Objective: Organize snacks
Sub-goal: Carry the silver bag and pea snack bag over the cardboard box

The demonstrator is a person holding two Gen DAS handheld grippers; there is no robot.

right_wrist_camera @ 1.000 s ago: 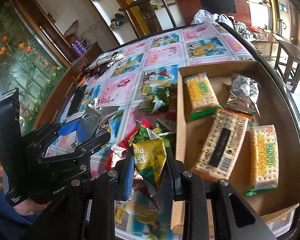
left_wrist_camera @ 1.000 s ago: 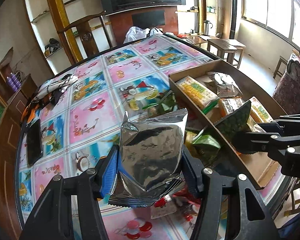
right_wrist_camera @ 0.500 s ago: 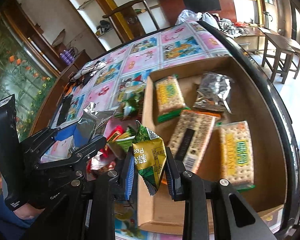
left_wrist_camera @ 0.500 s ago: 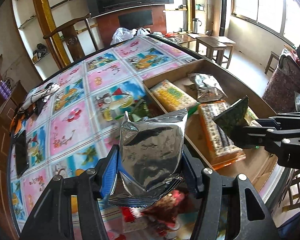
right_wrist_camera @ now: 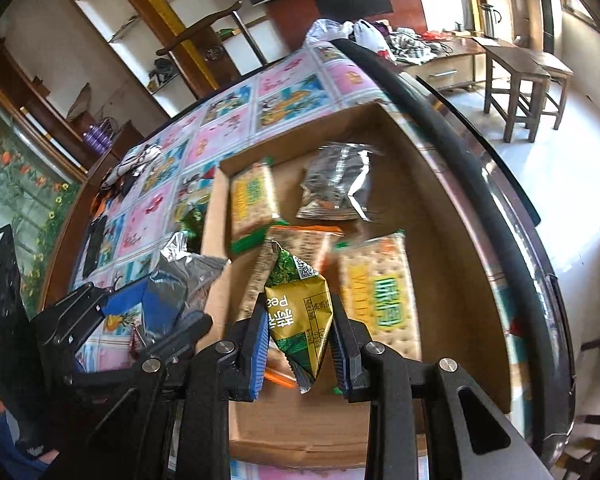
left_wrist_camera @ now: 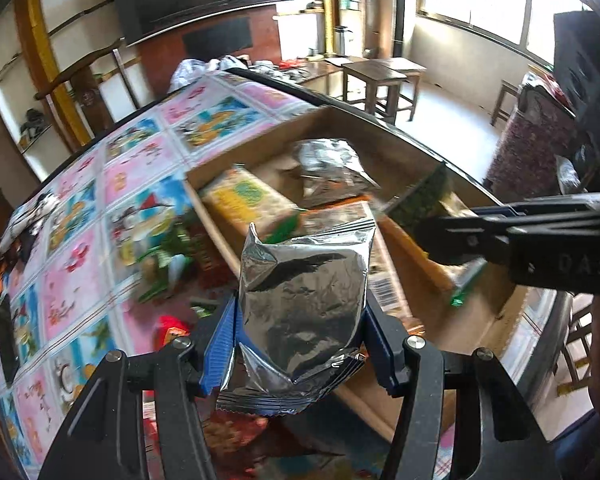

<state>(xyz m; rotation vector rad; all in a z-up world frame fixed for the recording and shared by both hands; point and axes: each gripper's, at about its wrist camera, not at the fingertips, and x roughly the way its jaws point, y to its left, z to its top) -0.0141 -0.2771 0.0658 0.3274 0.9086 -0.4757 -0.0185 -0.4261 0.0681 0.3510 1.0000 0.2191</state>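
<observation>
My left gripper (left_wrist_camera: 300, 344) is shut on a silver foil snack bag (left_wrist_camera: 300, 312), held upright over the near left edge of the cardboard box (left_wrist_camera: 404, 168). My right gripper (right_wrist_camera: 300, 340) is shut on a small green and gold pea packet (right_wrist_camera: 300, 312), hanging above the box's floor (right_wrist_camera: 452, 320). In the left wrist view the right gripper (left_wrist_camera: 428, 216) reaches in from the right with the green packet (left_wrist_camera: 424, 196). The left gripper and its silver bag (right_wrist_camera: 180, 284) show at the left of the right wrist view. Inside the box lie yellow cracker packs (right_wrist_camera: 254, 200) (right_wrist_camera: 380, 292), an orange cracker pack (right_wrist_camera: 300, 240) and a crumpled silver bag (right_wrist_camera: 336, 188).
Loose snacks (left_wrist_camera: 168, 264) lie on the patterned tablecloth (left_wrist_camera: 112, 200) left of the box. A dark phone (right_wrist_camera: 94, 240) rests near the table's left side. The round table's dark rim (right_wrist_camera: 480, 160) curves past the box; wooden stools (right_wrist_camera: 516, 84) and a chair (left_wrist_camera: 88, 76) stand beyond.
Both grippers have carried their packets rightward, from over the loose snack pile to over the cardboard box, and rolled a little. Both grips are unchanged.
</observation>
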